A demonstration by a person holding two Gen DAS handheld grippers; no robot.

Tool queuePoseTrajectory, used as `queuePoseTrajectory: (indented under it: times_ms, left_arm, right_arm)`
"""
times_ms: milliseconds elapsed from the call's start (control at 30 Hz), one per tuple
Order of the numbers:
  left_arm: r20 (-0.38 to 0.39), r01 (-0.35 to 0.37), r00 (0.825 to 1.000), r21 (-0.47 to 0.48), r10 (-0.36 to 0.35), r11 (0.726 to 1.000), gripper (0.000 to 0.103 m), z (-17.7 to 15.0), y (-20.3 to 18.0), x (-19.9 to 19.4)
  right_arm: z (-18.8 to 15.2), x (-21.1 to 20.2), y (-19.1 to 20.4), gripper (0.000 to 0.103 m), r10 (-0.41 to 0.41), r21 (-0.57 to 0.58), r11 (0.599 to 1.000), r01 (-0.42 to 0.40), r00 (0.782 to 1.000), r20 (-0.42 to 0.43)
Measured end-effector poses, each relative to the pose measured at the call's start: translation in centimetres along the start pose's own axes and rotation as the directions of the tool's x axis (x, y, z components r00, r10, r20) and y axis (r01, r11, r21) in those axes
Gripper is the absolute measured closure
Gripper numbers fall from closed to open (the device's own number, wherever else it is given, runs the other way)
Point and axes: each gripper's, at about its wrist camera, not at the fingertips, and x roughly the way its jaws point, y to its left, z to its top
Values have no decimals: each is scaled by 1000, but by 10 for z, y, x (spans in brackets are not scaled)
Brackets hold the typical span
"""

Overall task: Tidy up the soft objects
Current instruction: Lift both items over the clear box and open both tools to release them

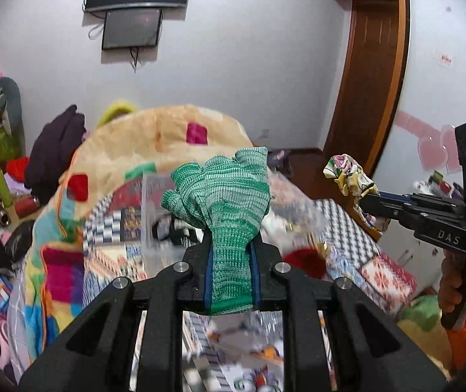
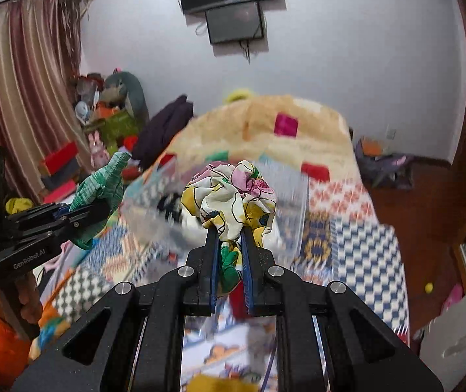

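Note:
My left gripper [image 1: 231,241] is shut on a green knit glove [image 1: 223,192], held up above the bed; it also shows at the left of the right wrist view [image 2: 102,189]. My right gripper [image 2: 229,228] is shut on a crumpled floral cloth [image 2: 233,196] in white, yellow and pink, which also shows in the left wrist view [image 1: 350,173] at the right. A clear plastic container [image 2: 174,196] stands on the bed just beyond both grippers, blurred, with dark and white items inside.
A patchwork bedspread [image 2: 357,228] covers the bed, with a folded beige blanket [image 1: 167,137] heaped at the far end. Clutter of toys and boxes [image 2: 108,121] lies left by the curtain. A wooden door frame [image 1: 373,81] stands right. A red item [image 1: 304,261] lies on the bed.

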Motion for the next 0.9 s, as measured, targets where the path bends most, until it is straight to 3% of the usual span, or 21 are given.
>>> queuePoseTrajectory:
  times_ms: [167,367,600,900]
  left_arm:
    - [24,-13,1000,-3,13,1000,85,21,4,17]
    - [0,-12,1000,-3,12,1000,85,35,12,47]
    - [-103,-11,995,14,12,1000,85,30,14,97]
    - [-224,-11,974,8,12,1000,85,9,18,148]
  right_arm:
    - [23,10,0,92,-6,8,1000,6,999,51]
    - [33,39,-2,91,-6,-3,1000,6,999,42]
    - [28,82,-9,91,-8,-16,1000,7,999,-51]
    - [6,124,-17,88,-12,-33,999,6,982,-187]
